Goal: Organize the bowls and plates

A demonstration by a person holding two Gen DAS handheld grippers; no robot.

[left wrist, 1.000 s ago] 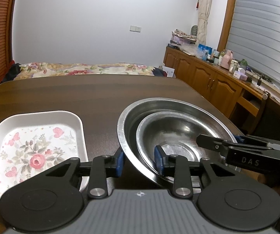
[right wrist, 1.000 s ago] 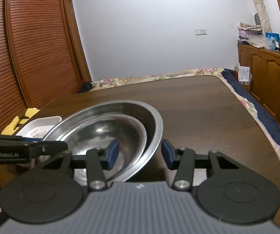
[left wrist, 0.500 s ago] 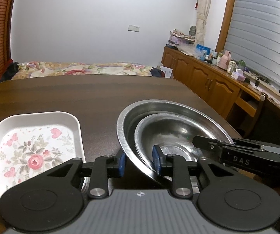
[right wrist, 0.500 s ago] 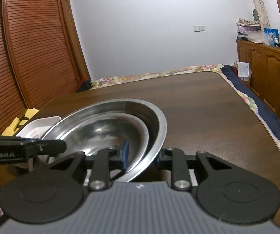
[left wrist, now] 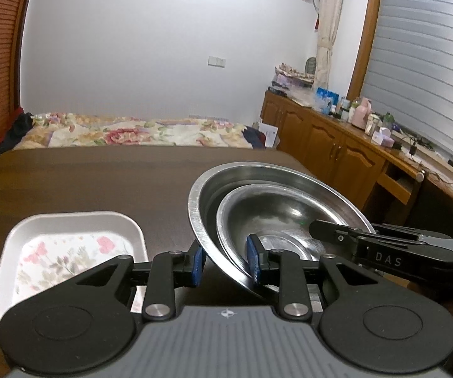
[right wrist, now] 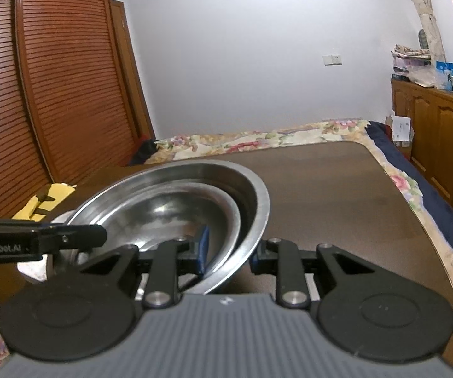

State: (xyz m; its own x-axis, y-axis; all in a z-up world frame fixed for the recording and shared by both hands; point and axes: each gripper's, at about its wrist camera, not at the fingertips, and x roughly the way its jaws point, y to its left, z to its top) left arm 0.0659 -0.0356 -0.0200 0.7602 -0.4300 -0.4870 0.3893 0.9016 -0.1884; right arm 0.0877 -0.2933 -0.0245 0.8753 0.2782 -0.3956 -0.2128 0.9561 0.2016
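blue rubber pads line both pairs of jaws, and each pair is closed down on the rims of the nested steel bowls. on the left gripper point(left wrist: 225, 264) one pad sits outside the wall of the large bowl point(left wrist: 201, 208) and the other inside the small bowl point(left wrist: 276, 220), so both rims are pinched together on the stack's left side. the right gripper point(right wrist: 231, 253) is clamped the same way on the opposite side, one pad inside the small bowl point(right wrist: 176, 211), the other hidden under the outer wall of the large bowl point(right wrist: 254, 195). whether the inner rim is gripped firmly or only trapped cannot be told.

the stack appears tilted and raised over the dark wooden table point(left wrist: 100, 182); contact between its base and the table is not visible. just to the left, a white floral tray point(left wrist: 68, 242) lies flat on the table.

the bowls are judged light and stiff, not fragile, but polished and slippery: thin steel offers the pads a narrow seat, and the inner bowl could slide or rattle within the outer one. the rolled rim is judged the best place to hold, on opposite sides as it is held now, with the stack kept level so the smaller bowl is not tipped out.
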